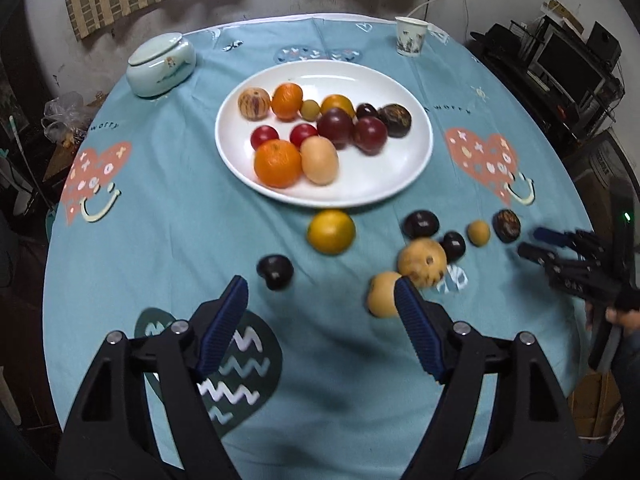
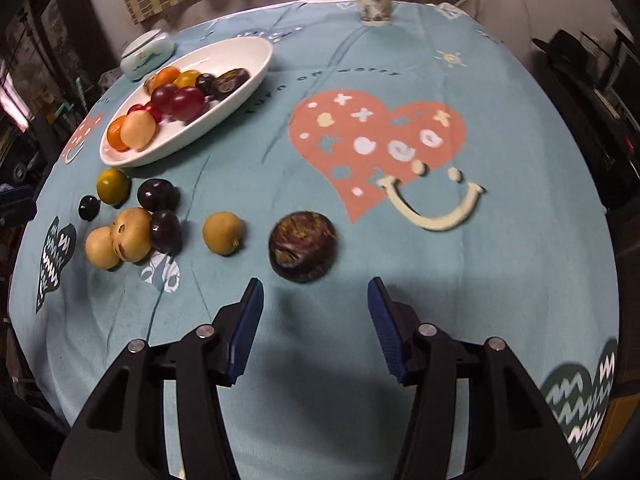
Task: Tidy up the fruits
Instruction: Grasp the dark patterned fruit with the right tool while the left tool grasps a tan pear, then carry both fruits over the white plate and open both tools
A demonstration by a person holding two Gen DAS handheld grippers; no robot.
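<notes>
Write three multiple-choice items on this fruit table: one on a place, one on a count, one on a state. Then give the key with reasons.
1. Where does the paper cup stand?
A. on the white plate
B. on the tablecloth beyond the plate
C. on the lidded bowl

2. How many orange citrus fruits lie on the white plate?
A. two
B. five
C. none

3. What is between the right gripper pads?
A. the mottled dark fruit
B. nothing
C. the cup

Key: 1 B, the cup sits at the table's far edge, off the plate. 2 A, one at the front, one at the back. 3 B, the mottled dark fruit lies just ahead of the open pads.
</notes>
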